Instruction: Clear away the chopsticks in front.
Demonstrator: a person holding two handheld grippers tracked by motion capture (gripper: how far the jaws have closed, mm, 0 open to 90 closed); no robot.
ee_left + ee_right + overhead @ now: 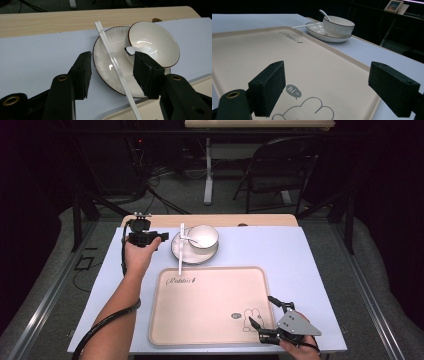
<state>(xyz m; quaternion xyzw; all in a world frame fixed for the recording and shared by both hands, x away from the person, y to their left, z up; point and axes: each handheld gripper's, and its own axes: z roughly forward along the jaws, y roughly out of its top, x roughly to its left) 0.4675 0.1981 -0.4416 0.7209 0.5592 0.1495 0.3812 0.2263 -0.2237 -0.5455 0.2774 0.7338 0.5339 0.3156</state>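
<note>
Beyond the tray's (210, 320) far edge sits the plate (179, 251), bowl (205, 238) and spoon (131, 50) on it, chopsticks (181, 251) laid across. Left tongs (150, 239), spread, hover beside the plate, seemingly about to pinch the chopsticks; the bowl crowds them. Right tongs (265, 312) wait spread at the tray's near corner.

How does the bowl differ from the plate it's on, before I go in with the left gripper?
The bowl is deep and sits off-centre on the plate, toward its far right side in the left gripper view; the plate is wide, shallow and lies on the table cover. The bowl holds a spoon; the plate carries white chopsticks across it, reaching onto the tray. Both are white with dark rims and ribbing.
</note>
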